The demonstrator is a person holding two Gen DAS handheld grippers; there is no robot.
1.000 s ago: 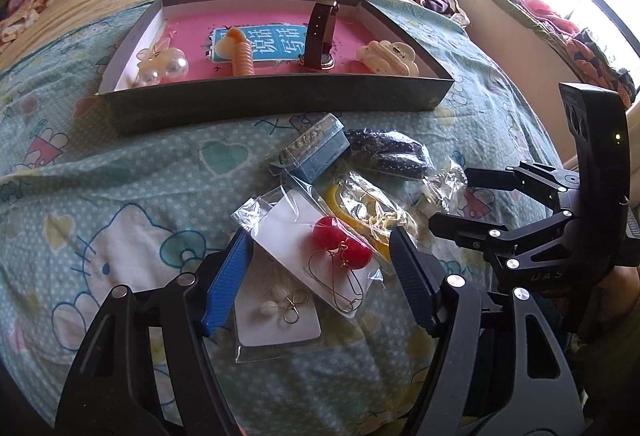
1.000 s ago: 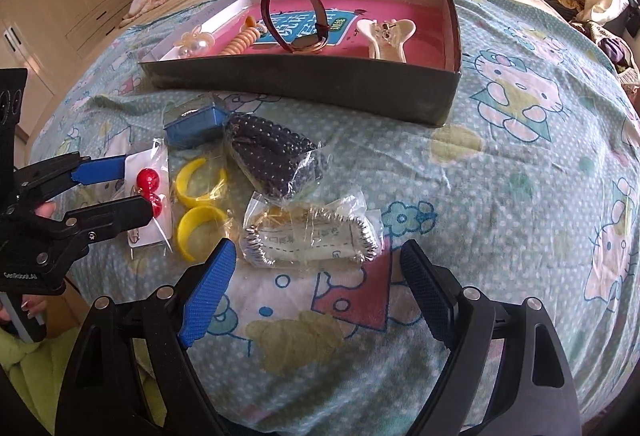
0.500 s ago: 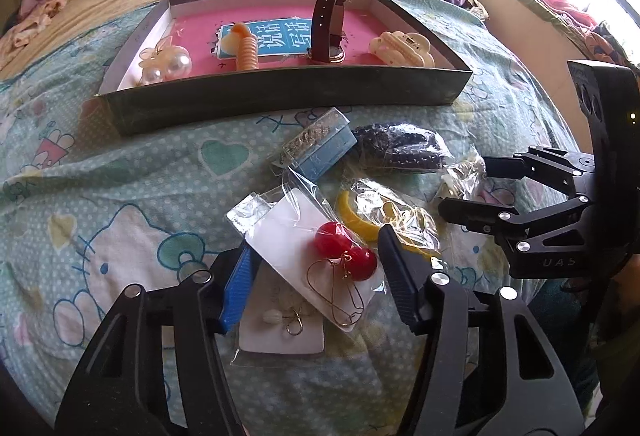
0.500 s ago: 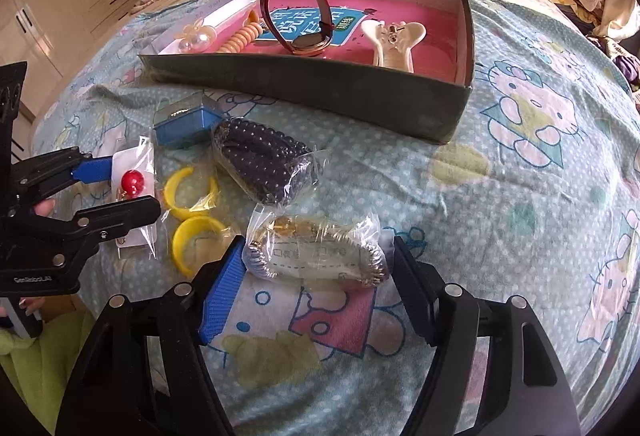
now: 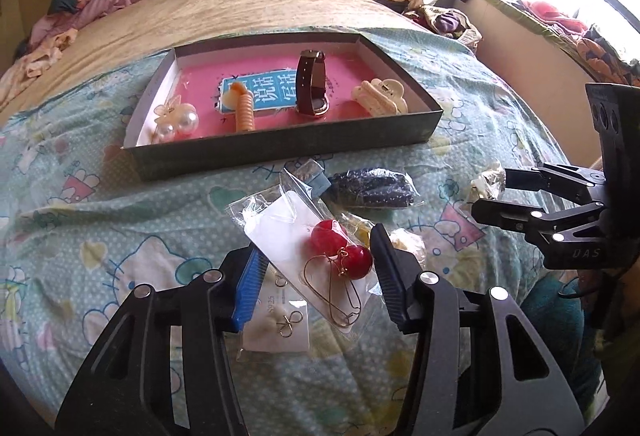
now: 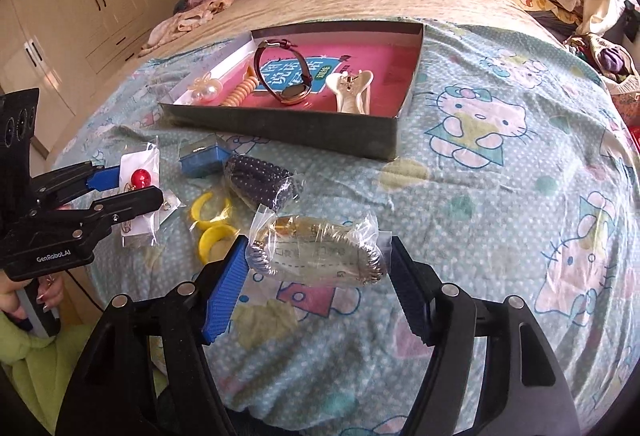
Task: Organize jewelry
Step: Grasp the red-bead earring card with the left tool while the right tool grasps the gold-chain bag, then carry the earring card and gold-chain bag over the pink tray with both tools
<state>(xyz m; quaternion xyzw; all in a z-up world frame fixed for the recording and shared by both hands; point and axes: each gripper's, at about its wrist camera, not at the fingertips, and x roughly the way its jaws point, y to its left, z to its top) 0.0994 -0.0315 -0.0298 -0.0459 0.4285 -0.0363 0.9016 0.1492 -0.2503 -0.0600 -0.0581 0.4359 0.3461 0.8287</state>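
- Left gripper: my jaws are closing on the clear plastic packet with a white card and red ball earrings; both pads touch its edges, and it sits lifted off the bedsheet.
- Right gripper: my jaws stand fairly wide, clamped on the ends of the clear bag holding a gold-and-silver coiled bracelet, which is raised above the sheet.
- Beneath the left packet: a second white card with small gold earrings, flat on the cartoon-cat bedsheet.
- Middle ground: two yellow hoop pieces, a bag of dark beads, a small blue box.
- Beyond: shallow dark cardboard tray with pink floor, holding a pearl clip, orange spiral tie, brown-strapped watch and cream claw clip.
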